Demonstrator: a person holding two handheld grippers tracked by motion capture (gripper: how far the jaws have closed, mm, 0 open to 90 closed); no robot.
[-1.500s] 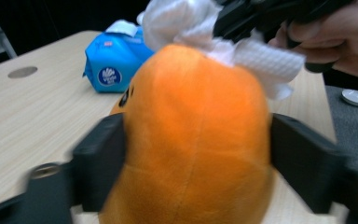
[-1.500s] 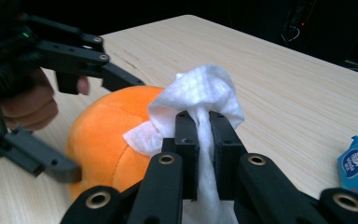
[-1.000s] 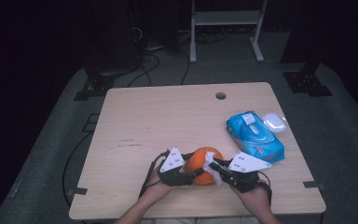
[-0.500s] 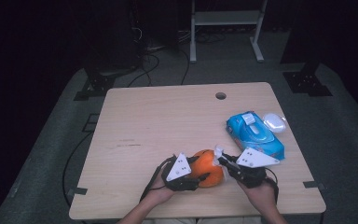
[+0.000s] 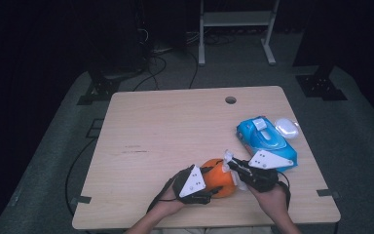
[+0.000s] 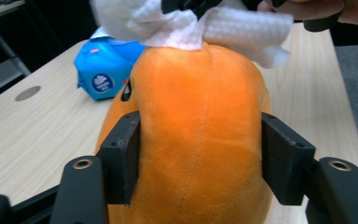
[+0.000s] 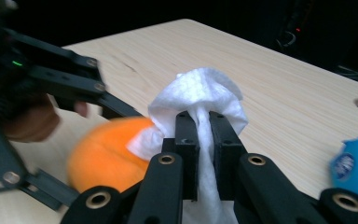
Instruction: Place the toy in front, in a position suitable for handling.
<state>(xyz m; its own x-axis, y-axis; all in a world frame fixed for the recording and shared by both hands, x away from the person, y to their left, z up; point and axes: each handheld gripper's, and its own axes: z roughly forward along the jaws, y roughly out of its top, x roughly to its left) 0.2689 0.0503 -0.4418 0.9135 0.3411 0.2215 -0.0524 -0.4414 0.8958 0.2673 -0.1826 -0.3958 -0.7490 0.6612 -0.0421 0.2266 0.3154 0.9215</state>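
Near edge of the table [image 5: 141, 141], middle: left gripper [image 5: 205, 191] holds the orange plush toy [image 5: 219, 176] from its left side. In the left gripper view the two black jaws sit either side of the toy's [image 6: 196, 135] body, pads against the fur, moderately wide. Those jaws have just been opening a bit, toy between them.

Right gripper [image 5: 231, 163] comes in from the right, tips at the toy's top right. Its jaws are nearly closed, pinching a white wipe [image 5: 230, 158]. In the right gripper view the wipe [image 7: 198, 100] bunches up above the pads and hangs down between them; the toy [image 7: 105, 156] lies just beyond and left, blurred. In the left gripper view the wipe [image 6: 186, 23] rests on the top of the toy, touching it.

Person's hands and forearms enter from the bottom edge of the high view, one behind each gripper.

Farther right on the table: blue wipes pack [image 5: 265, 141], lying flat, just beside the right gripper's far side. A small white lid-like object [image 5: 286, 126] sits at the pack's far right, at the table edge.

Far middle of the table: round cable hole [image 5: 230, 100]. Beyond the table, dark floor with cables and a white metal stand [image 5: 236, 29].
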